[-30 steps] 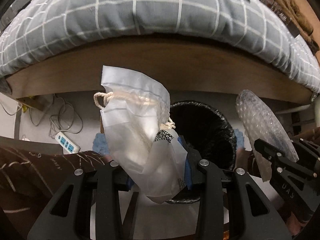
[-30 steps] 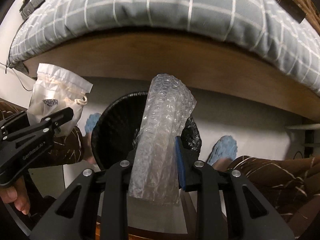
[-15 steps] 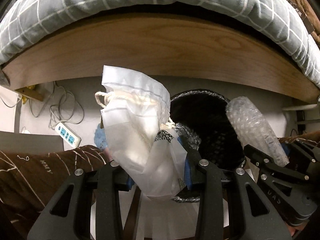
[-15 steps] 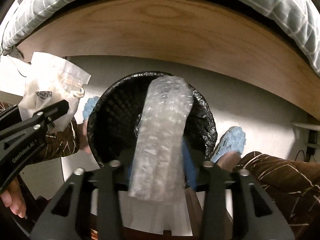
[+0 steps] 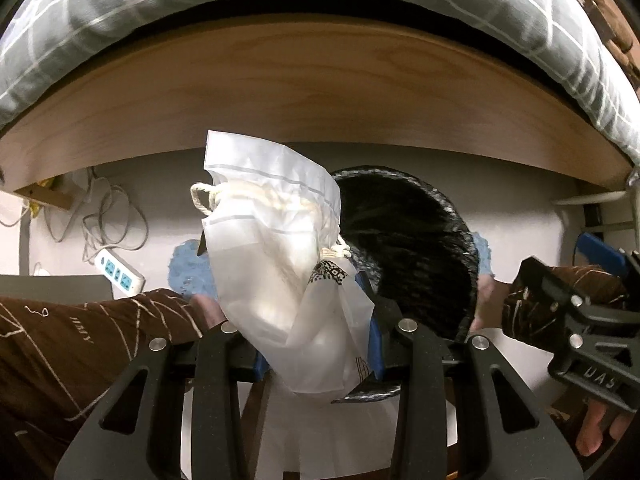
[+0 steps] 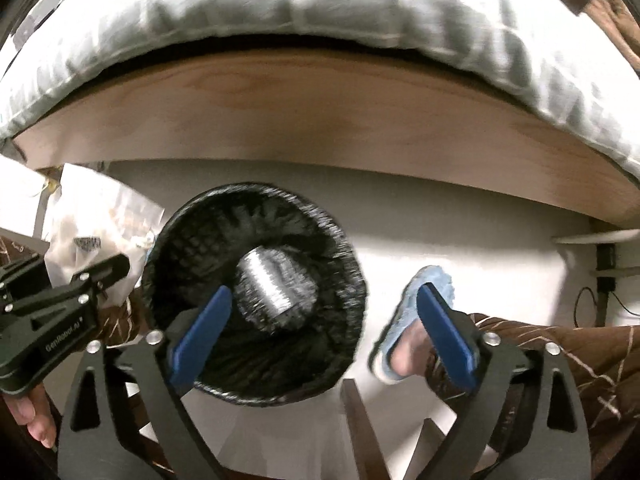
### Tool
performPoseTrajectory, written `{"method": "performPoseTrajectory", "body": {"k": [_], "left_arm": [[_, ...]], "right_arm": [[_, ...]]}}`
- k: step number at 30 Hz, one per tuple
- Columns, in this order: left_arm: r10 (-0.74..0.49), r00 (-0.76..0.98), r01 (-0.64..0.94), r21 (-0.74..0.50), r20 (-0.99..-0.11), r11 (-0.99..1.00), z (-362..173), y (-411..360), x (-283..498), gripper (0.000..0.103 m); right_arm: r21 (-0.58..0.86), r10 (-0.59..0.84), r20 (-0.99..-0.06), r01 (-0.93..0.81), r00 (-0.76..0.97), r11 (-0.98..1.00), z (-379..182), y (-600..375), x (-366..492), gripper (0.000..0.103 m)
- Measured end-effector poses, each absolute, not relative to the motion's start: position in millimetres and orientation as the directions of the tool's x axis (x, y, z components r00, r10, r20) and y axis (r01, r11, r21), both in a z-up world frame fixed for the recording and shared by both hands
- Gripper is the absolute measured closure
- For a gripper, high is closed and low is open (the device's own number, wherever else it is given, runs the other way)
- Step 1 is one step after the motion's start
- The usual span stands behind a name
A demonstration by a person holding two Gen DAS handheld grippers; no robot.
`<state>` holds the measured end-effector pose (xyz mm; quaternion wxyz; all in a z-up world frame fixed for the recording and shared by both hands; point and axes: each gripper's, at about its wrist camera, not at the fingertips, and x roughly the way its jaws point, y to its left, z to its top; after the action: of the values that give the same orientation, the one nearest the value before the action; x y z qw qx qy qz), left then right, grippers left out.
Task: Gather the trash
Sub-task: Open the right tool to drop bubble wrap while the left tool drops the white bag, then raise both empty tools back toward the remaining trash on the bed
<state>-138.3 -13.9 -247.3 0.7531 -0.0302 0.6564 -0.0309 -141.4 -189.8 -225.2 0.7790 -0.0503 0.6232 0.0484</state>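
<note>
A white plastic bag with a rope drawstring stands up between the pads of my left gripper, which is shut on it beside the left rim of a black-lined trash bin. The bag also shows at the left of the right wrist view. My right gripper hangs over the bin, its jaws opening wide with nothing between them. A roll of bubble wrap lies loose down inside the bin. In the left wrist view the right gripper sits at the right edge.
A wooden bed frame with a grey checked duvet runs across the back. A power strip and cables lie on the floor at left. The person's feet in blue slippers and brown trouser legs flank the bin.
My right gripper has opened and the bubble wrap has dropped from it into the bin. Both grippers have sunk a little toward the bin; the left still holds the bag.
</note>
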Motion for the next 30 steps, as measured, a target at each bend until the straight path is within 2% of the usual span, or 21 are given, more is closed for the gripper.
{"method": "performPoseTrajectory", "body": {"k": [6,13,19,22,26,30], "left_arm": [[-0.102,0.126,0.06,-0.095,-0.987,0.994,-248.1,-45.3,-138.2,0.067],[-0.112,0.12,0.1,-0.101,-0.986,0.99,-251.7,-64.0,-136.7,0.067],[-0.097,0.144,0.109,-0.082,-0.985,0.991,-252.0,-65.3,-136.3,0.061],[-0.084,0.155,0.106,-0.068,-0.984,0.992,-250.2,-63.4,-136.6,0.053],[-0.076,0.19,0.097,-0.058,-0.979,0.994,-240.4,-61.6,-136.8,0.035],[-0.044,0.25,0.096,-0.02,-0.967,0.995,-226.5,-61.4,-136.0,0.022]], "right_arm": [[-0.082,-0.059,-0.959,-0.072,0.276,0.994,-215.5,-221.7,-141.2,0.008],[-0.082,-0.085,-0.952,0.023,0.293,0.996,-211.0,-258.2,-142.0,0.008],[-0.087,-0.096,-0.947,0.046,0.307,0.995,-208.8,-263.6,-140.9,0.008],[-0.095,-0.103,-0.942,0.04,0.32,0.995,-206.6,-261.8,-140.3,0.008],[-0.108,-0.112,-0.933,0.032,0.341,0.994,-199.8,-260.3,-139.9,0.008],[-0.114,-0.116,-0.918,0.028,0.38,0.993,-184.9,-259.4,-137.8,0.008]]}}
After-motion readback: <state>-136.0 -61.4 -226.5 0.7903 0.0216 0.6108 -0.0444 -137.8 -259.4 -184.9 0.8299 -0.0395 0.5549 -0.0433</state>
